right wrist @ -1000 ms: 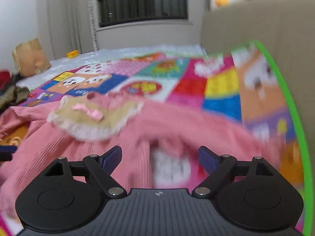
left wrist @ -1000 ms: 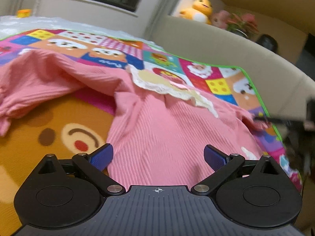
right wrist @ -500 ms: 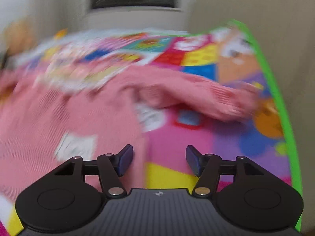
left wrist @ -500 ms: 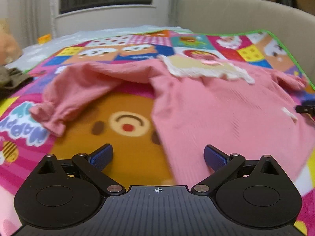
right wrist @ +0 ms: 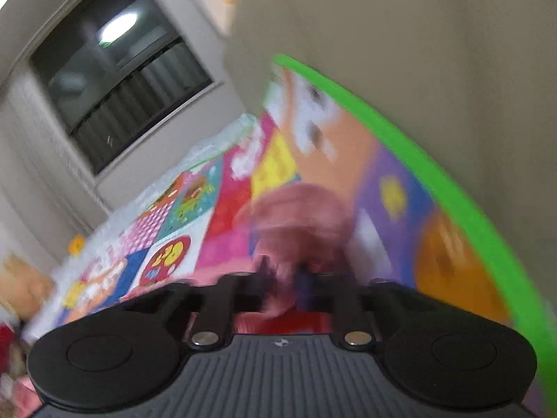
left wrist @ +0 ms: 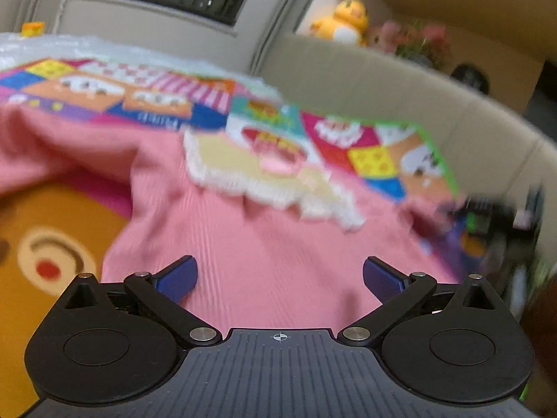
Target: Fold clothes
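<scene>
A pink ribbed child's top with a cream lace collar lies spread on a colourful play mat. My left gripper is open and empty, low over the body of the top. In the right wrist view my right gripper is shut on the pink sleeve, which bunches up just past the fingers; the view is tilted and blurred. The right gripper also shows as a dark blur at the top's right side in the left wrist view.
A beige sofa back runs along the mat's green edge. Plush toys sit on a ledge behind it. A dark window is on the far wall. More mat lies to the left.
My right gripper has closed on the sleeve and tilted, with the sleeve lifted. My left gripper has swung back to the right over the body of the top and stays open.
</scene>
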A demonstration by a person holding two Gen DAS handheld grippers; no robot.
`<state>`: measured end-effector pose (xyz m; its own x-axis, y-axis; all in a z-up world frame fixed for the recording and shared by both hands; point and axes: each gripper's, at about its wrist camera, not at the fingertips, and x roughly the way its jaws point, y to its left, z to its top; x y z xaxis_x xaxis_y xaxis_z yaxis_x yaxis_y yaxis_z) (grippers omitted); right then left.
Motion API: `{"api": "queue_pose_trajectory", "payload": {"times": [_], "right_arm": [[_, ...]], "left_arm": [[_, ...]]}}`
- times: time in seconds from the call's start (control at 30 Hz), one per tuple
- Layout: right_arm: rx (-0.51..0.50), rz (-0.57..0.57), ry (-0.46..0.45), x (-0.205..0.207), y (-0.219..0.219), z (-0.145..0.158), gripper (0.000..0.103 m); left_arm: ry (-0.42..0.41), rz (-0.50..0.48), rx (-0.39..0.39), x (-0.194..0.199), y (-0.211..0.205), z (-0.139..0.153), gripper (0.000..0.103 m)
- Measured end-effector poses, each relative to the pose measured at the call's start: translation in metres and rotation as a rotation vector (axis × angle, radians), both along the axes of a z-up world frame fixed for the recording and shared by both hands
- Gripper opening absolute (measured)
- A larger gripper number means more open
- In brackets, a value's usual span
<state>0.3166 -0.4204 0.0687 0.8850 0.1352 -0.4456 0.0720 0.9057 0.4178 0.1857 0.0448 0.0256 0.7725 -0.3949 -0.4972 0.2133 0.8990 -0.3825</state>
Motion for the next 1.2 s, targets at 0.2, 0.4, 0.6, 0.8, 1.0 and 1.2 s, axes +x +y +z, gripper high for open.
{"api": "queue_pose_trajectory", "payload": {"times": [0.2,0.4,0.6,0.8,1.0,1.2], "right_arm": [[-0.322,-0.017,-0.200,0.013,0.015,0.065,0.010],[-0.484,-0.089,0.010,0.003,0.016,0.029,0.029],[-0.225,0.181,0.114,-0.085,0.022,-0.009,0.044],[-0.031,0.273,0.157,-0.136,0.028,-0.038,0.046],[-0.031,0.312,0.126,-0.127,0.039,-0.047,0.055],[-0.111,0.381,0.137,-0.119,0.064,-0.048,0.018]], "left_arm": [[-0.011,0.001,-0.033,-0.003,0.004,-0.009,0.103],[-0.016,0.003,-0.078,-0.002,0.012,-0.010,0.103],[-0.007,0.007,-0.113,-0.001,0.018,-0.008,0.103],[-0.023,0.062,-0.037,-0.046,0.034,0.027,0.103],[0.095,0.098,0.105,-0.072,0.052,0.027,0.101],[0.128,0.081,0.143,-0.059,0.033,0.015,0.095]]}}
